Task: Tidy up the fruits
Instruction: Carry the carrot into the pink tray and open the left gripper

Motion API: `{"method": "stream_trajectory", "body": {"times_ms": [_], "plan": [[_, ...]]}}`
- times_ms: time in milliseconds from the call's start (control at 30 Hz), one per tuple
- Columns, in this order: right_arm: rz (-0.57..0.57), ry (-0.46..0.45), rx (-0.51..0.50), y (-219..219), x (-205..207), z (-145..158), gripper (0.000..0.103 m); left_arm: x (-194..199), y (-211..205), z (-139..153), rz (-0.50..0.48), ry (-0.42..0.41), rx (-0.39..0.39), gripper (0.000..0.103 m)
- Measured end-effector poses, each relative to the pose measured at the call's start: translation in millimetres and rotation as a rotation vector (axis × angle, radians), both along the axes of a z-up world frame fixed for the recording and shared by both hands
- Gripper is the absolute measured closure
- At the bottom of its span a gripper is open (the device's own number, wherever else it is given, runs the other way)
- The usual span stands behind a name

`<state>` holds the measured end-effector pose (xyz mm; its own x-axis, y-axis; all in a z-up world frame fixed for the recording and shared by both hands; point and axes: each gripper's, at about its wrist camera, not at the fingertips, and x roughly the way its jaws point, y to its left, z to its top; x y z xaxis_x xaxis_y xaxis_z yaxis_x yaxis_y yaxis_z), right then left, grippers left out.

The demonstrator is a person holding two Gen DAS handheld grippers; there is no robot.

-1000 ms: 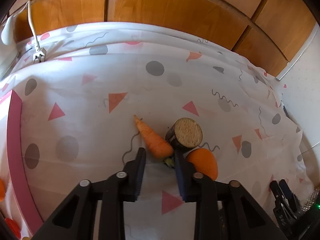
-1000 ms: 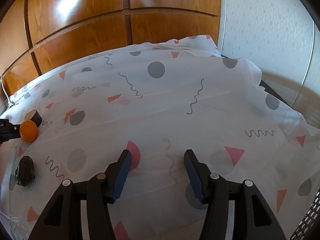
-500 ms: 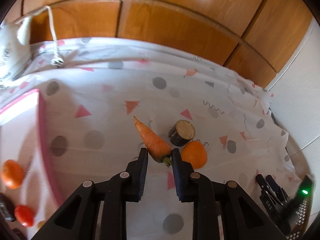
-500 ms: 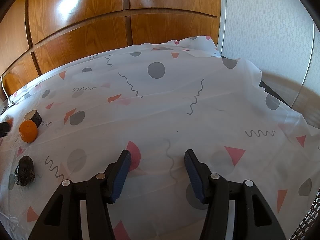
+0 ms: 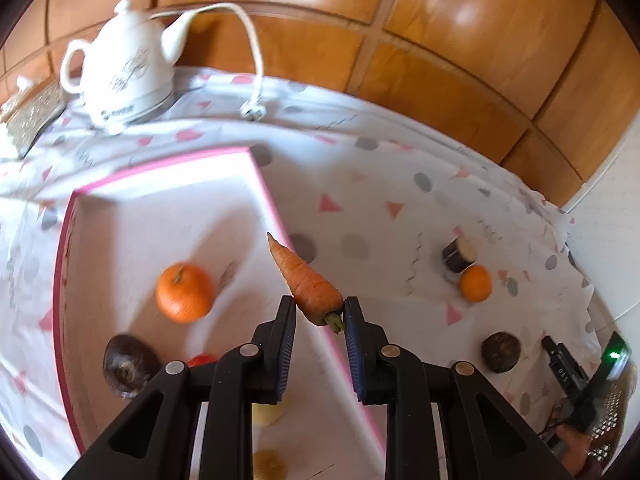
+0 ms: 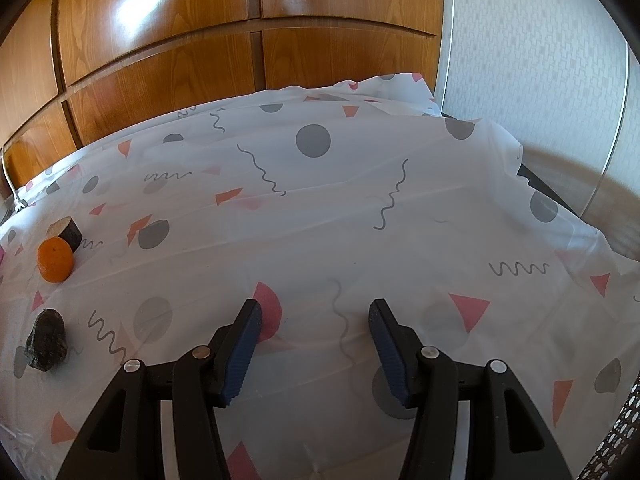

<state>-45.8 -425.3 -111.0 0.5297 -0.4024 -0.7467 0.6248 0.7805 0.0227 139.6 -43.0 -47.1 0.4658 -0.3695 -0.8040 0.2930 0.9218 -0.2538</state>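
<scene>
Gripping a carrot (image 5: pixel 310 282), the left tongs (image 5: pixel 319 312); right tongs (image 6: pixel 315 322) agape, empty; kettle (image 5: pixel 124 72) print unreadable.

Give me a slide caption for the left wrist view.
Left gripper carries a carrot over the pink-rimmed tray holding an orange.

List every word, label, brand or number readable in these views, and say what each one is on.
No text can be read.
White teapot: a dark mark low on its base and a faint pattern on its side, both too blurred to read.
Patterned tablecloth: only dots, triangles and squiggles, no lettering.
</scene>
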Motion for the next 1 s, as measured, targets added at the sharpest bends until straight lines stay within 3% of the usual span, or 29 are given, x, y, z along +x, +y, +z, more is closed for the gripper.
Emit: {"method": "stream_trajectory", "body": {"times_ms": [233,600,1000], "plan": [[0.002,0.003,-0.005,0,0,0,0.046,-8,14,-16,0.034,0.020,0.017,0.078],[0.003,0.007,-0.012,0,0,-1,0.046,-33,23,-7,0.069,-0.048,0.074,0.078],[0.007,0.020,-0.021,1,0,0,0.046,-76,34,13,0.107,-0.136,0.065,0.061]]}}
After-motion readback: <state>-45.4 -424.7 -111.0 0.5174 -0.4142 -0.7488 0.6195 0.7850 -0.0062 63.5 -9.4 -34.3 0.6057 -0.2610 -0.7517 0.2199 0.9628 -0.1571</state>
